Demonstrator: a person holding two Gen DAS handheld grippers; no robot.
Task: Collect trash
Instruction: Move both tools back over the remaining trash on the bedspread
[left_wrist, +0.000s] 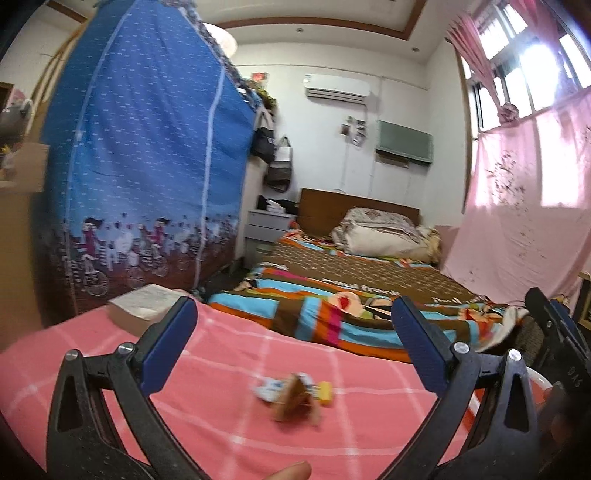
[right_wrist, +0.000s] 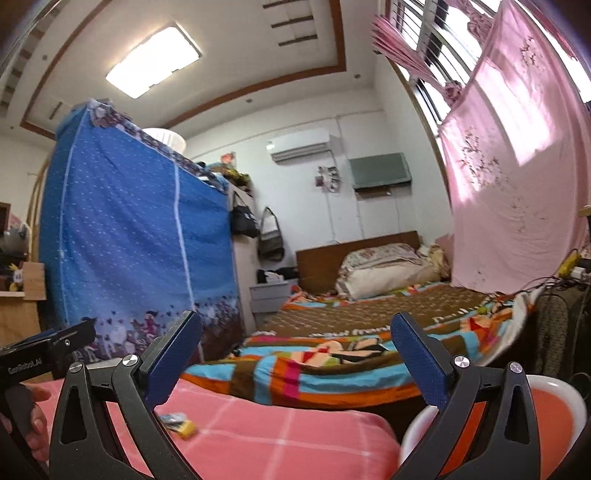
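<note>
Blurrily, trash (left_wrist: 291, 397) heaped, axis unclear, pink cloth (left_wrist: 221, 369)

Both views look forward along their own hand-held gripper from low over a pink checked cloth (left_wrist: 229, 373), facing down the room. The left looks about level; the right seems tilted up, catching the ceiling light (right_wrist: 153, 61). Both share the blue wardrobe (left_wrist: 147, 147), bed (left_wrist: 354, 288) and pink curtain (right_wrist: 517, 184)
</note>
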